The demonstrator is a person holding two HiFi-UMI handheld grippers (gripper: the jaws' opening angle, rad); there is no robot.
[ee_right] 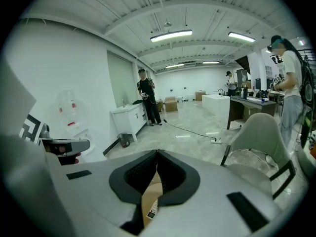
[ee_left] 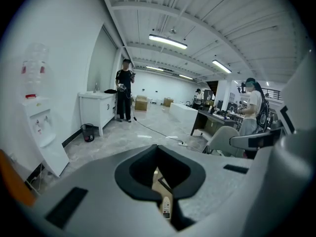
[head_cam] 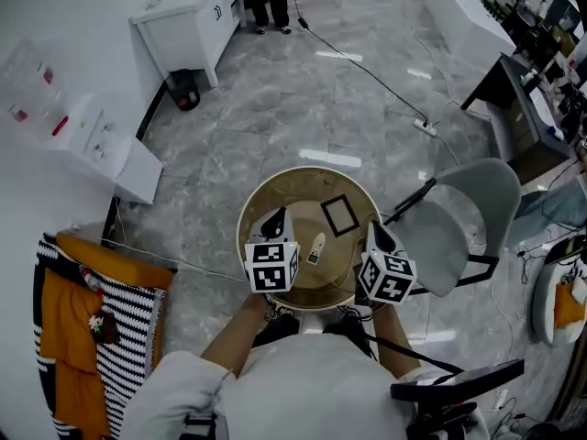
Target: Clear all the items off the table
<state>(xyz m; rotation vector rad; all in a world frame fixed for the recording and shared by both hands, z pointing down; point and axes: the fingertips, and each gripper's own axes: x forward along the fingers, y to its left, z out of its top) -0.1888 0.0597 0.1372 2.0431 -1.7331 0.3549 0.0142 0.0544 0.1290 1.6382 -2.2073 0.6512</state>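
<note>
The left claw (head_cam: 274, 218) hangs over the near edge of the round tan table (head_cam: 275, 187); its jaws meet at their tips with nothing caught between them, as its own view (ee_left: 158, 147) shows plainly. The right claw (head_cam: 375, 232) hovers over the same near edge, well apart from the left one; its jaws are likewise pressed together and hold nothing (ee_right: 158, 152). Both claws point outward and slope down towards the tabletop.

Two things lie on the table; a white remote (head_cam: 315, 248) sits between the two claws, just to the right of the left claw's tips and somewhat nearer the left claw than the right. Through the hollow under the left claw's closed tips the remote shows low down (ee_left: 166, 206); under the right claw's tips it shows low and slightly left (ee_right: 152, 209). A black square frame (head_cam: 340, 214) lies flat beyond the remote, ahead of both claws and nearer the right one; neither claw touches either thing.

A grey chair (head_cam: 454, 223) stands just right of the right claw, beside the table; a black-and-white striped cloth (head_cam: 128, 356) with orange fabric lies well to the left of the left claw. Far ahead of both claws a person (ee_left: 124, 89) stands by a white cabinet (head_cam: 188, 16).
</note>
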